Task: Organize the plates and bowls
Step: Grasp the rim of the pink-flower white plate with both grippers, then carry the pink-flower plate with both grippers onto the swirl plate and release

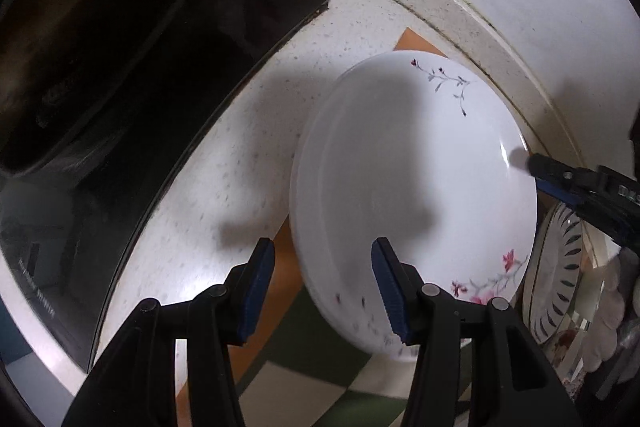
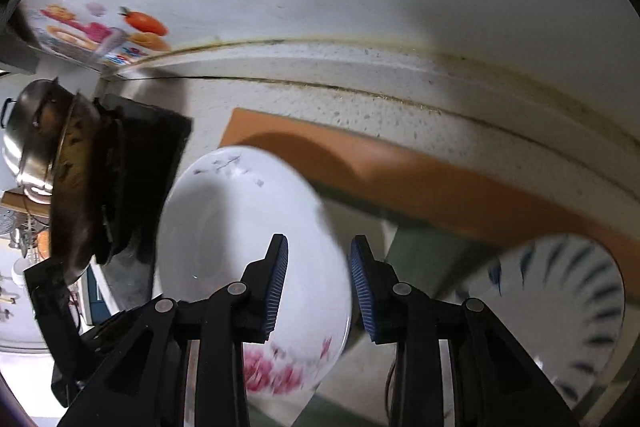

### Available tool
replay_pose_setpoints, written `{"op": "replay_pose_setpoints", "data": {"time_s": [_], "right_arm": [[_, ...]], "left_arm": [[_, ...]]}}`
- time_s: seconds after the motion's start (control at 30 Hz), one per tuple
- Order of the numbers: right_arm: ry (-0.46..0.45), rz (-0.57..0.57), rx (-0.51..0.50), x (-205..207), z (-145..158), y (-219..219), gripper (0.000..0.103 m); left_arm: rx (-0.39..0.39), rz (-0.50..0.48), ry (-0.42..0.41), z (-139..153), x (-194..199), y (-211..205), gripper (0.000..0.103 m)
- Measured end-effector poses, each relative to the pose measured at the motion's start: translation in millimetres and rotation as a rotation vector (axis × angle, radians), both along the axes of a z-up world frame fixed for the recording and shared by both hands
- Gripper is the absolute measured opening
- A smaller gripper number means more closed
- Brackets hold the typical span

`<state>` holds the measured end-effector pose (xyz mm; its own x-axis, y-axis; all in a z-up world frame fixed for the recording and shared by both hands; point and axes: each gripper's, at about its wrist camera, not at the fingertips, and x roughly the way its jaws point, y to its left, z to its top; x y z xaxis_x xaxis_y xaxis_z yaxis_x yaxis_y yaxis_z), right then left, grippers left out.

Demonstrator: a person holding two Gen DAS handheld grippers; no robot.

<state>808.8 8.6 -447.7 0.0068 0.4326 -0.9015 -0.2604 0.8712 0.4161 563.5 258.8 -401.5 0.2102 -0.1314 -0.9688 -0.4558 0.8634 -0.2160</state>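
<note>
Both tongs, left (image 1: 324, 287) and right (image 2: 320, 283), stood spread and empty around the rim of the flowered plate (image 1: 412, 195) lying on the desk (image 1: 224, 163) beside the striped plate (image 2: 560, 315); a shallow bite risked slippage.

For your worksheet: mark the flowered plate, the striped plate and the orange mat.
flowered plate (image 1: 400, 187), left wrist view, bare white centre.
striped plate (image 2: 580, 307), right wrist view, striped rim.
orange mat (image 2: 440, 179), right wrist view, flat top.
</note>
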Motion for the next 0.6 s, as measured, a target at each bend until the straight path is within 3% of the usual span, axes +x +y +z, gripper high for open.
{"op": "replay_pose_setpoints", "data": {"time_s": [0.1, 0.13, 0.4, 0.6], "right_arm": [[0.028, 0.011, 0.003, 8, -15, 4, 0.017], [0.023, 0.012, 0.012, 9, -16, 4, 0.017], [0.006, 0.022, 0.003, -3, -12, -1, 0.015], [-0.013, -0.011, 0.017, -22, 6, -17, 0.013]], "left_arm": [[0.002, -0.017, 0.009, -8, 8, 0, 0.033], [0.005, -0.028, 0.01, -10, 10, -1, 0.028], [0.036, -0.045, -0.01, -7, 6, -8, 0.028], [0.05, -0.083, -0.038, 12, 4, -13, 0.028]]}}
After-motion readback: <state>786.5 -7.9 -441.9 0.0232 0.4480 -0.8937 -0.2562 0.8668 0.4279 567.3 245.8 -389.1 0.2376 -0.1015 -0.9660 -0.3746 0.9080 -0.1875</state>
